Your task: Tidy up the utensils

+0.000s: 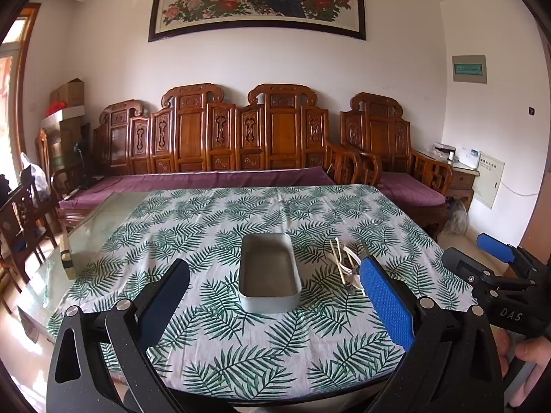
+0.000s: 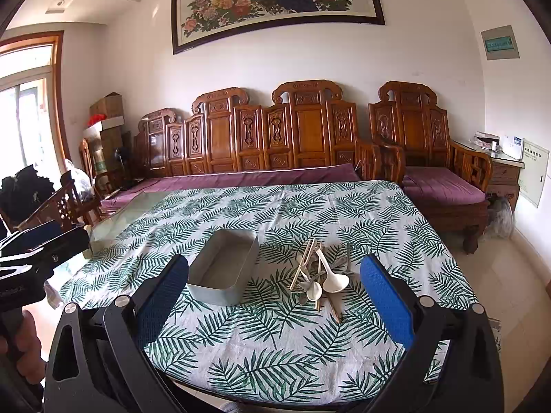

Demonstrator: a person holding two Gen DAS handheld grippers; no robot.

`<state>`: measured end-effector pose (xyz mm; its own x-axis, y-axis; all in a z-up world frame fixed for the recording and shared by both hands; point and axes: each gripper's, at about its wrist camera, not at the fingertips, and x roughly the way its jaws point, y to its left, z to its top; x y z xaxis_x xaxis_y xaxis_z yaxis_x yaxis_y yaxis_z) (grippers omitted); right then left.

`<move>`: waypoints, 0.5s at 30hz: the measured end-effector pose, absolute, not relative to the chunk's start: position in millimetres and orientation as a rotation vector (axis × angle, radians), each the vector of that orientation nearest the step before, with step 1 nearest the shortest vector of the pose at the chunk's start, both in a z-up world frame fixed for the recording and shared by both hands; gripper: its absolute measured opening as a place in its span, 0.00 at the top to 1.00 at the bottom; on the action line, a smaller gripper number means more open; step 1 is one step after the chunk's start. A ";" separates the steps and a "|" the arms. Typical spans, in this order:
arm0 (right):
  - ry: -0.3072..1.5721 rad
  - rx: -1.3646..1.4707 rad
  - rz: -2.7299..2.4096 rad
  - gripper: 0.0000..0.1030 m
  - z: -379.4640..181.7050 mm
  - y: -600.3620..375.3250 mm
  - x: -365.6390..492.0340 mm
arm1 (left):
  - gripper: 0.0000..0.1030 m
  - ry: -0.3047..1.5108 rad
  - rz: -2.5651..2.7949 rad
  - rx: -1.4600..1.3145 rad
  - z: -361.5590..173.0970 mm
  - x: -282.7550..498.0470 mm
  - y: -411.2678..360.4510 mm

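Left wrist view: the left gripper (image 1: 275,296) has its fingers spread wide and empty, the blue pad (image 1: 387,301) of one at 4 o'clock and the dark one at 8 o'clock, both held above the near part of the table. Between them, at frame centre, sits the tin (image 1: 269,273) — grey, oblong, empty, with its long side running away from the camera. Just beside it, at 3 o'clock of the tin, lies the utensil pile (image 1: 344,263), partly hidden behind the blue pad; it is apart from the tin. At 3 o'clock of the frame the right gripper (image 1: 496,258) hovers past the table's edge, with a hand (image 1: 530,351) below it. Right wrist view: the right gripper (image 2: 275,296) is likewise wide and holds nothing. Between its fingers, slightly above centre, lie white spoons (image 2: 332,280), chopsticks (image 2: 304,266) and some metal pieces tangled in one heap on the leaf-print cloth (image 2: 275,344); the tin (image 2: 224,268) stands at 9 o'clock of the heap, near but not touching. At 9 o'clock of the frame the left gripper (image 2: 41,241) shows side-on. Beyond the table a carved bench (image 2: 275,137) lines the wall at 12 o'clock.
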<state>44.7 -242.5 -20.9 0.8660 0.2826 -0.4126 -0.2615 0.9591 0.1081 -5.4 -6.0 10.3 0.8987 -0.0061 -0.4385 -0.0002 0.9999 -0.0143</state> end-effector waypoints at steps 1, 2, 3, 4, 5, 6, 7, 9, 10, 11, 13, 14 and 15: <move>0.439 0.049 0.285 0.03 -21.3 -243.1 45.0 | 0.07 0.453 -0.003 -0.013 10.5 -5.4 -6.4; 0.440 0.049 0.284 0.03 -20.6 -242.1 44.5 | 0.07 0.453 -0.004 -0.014 10.6 -5.4 -6.3; 0.440 0.050 0.285 0.03 -20.6 -242.0 44.5 | 0.07 0.453 -0.004 -0.013 10.7 -5.2 -6.8; 0.440 0.049 0.285 0.03 -20.8 -242.4 44.7 | 0.07 0.452 -0.005 -0.012 10.7 -5.6 -7.4; 0.440 0.049 0.284 0.03 -20.5 -242.1 44.3 | 0.07 0.452 -0.005 -0.012 10.7 -5.3 -7.6; 0.440 0.049 0.285 0.03 -20.5 -242.2 44.4 | 0.07 0.452 -0.005 -0.011 10.7 -5.3 -7.6; 0.440 0.049 0.285 0.03 -20.9 -243.3 44.8 | 0.07 0.451 -0.005 -0.011 10.8 -5.5 -8.6; 0.440 0.049 0.284 0.03 -20.5 -242.2 44.3 | 0.07 0.451 -0.005 -0.010 11.1 -6.0 -9.5; 0.439 0.049 0.284 0.03 -20.9 -243.3 44.9 | 0.07 0.452 -0.006 -0.011 11.0 -6.0 -9.6; 0.439 0.049 0.284 0.03 -20.9 -242.9 44.6 | 0.07 0.453 -0.008 -0.012 11.3 -6.1 -9.7; 0.439 0.049 0.283 0.03 -18.6 -244.4 43.9 | 0.07 0.450 -0.008 -0.011 12.2 -6.9 -10.7; 0.439 0.050 0.283 0.03 -18.8 -245.2 44.3 | 0.07 0.450 -0.009 -0.009 12.5 -6.8 -11.4; 0.439 0.050 0.283 0.03 -19.0 -245.5 44.4 | 0.07 0.450 -0.010 -0.009 13.0 -7.4 -12.0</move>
<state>44.4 -245.5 -19.0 0.8667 0.2812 -0.4120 -0.2599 0.9596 0.1081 -7.4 -12.0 13.0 0.9005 -0.0114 -0.4348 0.0075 0.9999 -0.0107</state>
